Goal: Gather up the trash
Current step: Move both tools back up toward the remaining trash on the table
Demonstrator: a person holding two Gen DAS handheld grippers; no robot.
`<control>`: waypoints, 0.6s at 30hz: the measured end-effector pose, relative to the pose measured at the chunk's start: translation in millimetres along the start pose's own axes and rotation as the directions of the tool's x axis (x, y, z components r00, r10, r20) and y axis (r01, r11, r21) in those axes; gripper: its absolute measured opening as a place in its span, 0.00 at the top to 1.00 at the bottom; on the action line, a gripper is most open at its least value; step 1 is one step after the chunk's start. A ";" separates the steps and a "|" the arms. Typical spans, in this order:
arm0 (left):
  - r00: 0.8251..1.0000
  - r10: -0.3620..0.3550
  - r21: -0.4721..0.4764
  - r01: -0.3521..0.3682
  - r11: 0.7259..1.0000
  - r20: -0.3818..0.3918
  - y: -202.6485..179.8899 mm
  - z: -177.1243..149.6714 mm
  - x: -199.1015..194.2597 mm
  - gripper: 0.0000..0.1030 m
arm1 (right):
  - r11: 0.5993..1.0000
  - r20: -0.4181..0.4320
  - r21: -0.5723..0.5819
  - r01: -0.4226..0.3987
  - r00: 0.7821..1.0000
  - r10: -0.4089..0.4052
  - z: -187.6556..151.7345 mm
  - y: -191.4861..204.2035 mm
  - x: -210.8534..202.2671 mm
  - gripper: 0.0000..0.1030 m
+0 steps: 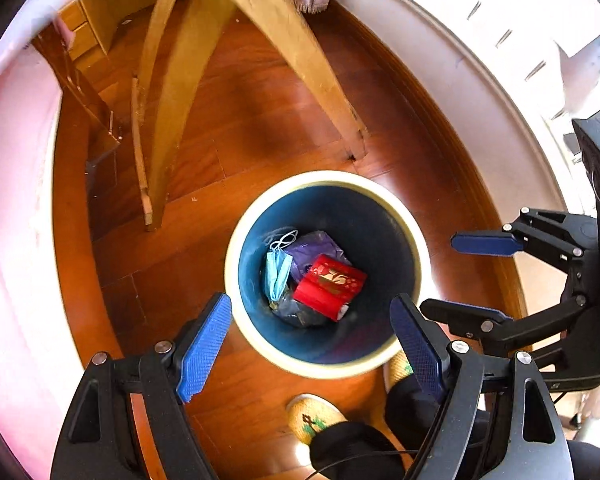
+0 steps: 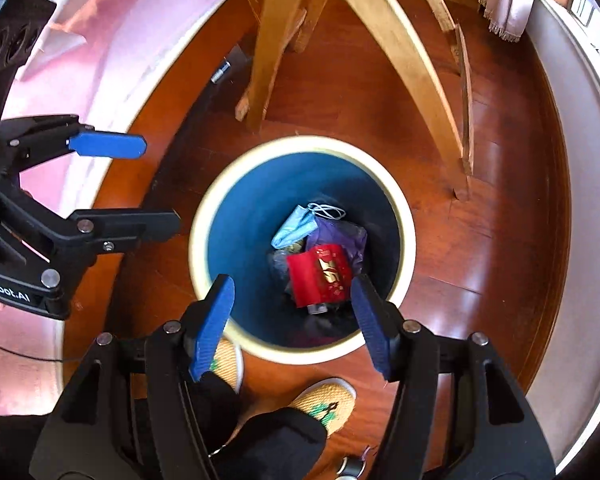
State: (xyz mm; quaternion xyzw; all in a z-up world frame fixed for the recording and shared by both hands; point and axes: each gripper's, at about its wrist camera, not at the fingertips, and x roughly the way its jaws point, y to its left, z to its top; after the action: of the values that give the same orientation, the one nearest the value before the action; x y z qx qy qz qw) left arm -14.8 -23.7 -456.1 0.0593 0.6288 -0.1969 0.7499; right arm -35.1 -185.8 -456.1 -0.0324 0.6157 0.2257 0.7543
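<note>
A round bin (image 1: 236, 264) with a cream rim and blue inside stands on the wooden floor; it also shows in the right wrist view (image 2: 198, 240). Inside lie a red packet (image 1: 329, 286) (image 2: 318, 274), a light blue face mask (image 1: 278, 274) (image 2: 294, 226) and a purple bag (image 1: 318, 246) (image 2: 342, 236). My left gripper (image 1: 312, 344) is open and empty above the bin's near rim. My right gripper (image 2: 294, 326) is open and empty above the bin too. Each gripper shows in the other's view: the right one (image 1: 440, 276), the left one (image 2: 162, 184).
Wooden chair legs (image 1: 312, 64) (image 2: 412, 64) stand just behind the bin. A pink bed edge (image 1: 16, 200) (image 2: 112, 52) is on the left, a white wall base (image 1: 480, 92) on the right. The person's slippered feet (image 1: 310, 416) (image 2: 328, 404) are in front of the bin.
</note>
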 end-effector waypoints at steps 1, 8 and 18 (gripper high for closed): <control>1.000 0.002 -0.008 -0.002 1.000 0.005 -1.9 0.5 -13.2 0.20 | 1.000 0.004 0.003 -0.002 1.000 0.002 0.7 3.7 -11.1 0.44; 0.996 0.039 -0.078 -0.033 0.996 0.080 -19.1 8.1 -125.5 0.20 | 1.000 0.054 0.015 -0.018 0.998 0.017 13.5 31.0 -113.1 0.44; 0.970 0.138 -0.151 -0.108 0.983 0.202 -40.8 28.0 -288.5 0.22 | 0.999 0.182 -0.020 -0.037 0.982 0.040 47.7 60.9 -270.3 0.44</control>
State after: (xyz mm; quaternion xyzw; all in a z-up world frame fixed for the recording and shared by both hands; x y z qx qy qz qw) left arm -42.2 -6.8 -165.1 0.0249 0.5527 -0.1109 0.8256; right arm -52.5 -196.8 -175.7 -0.0060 0.5427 0.2471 0.8028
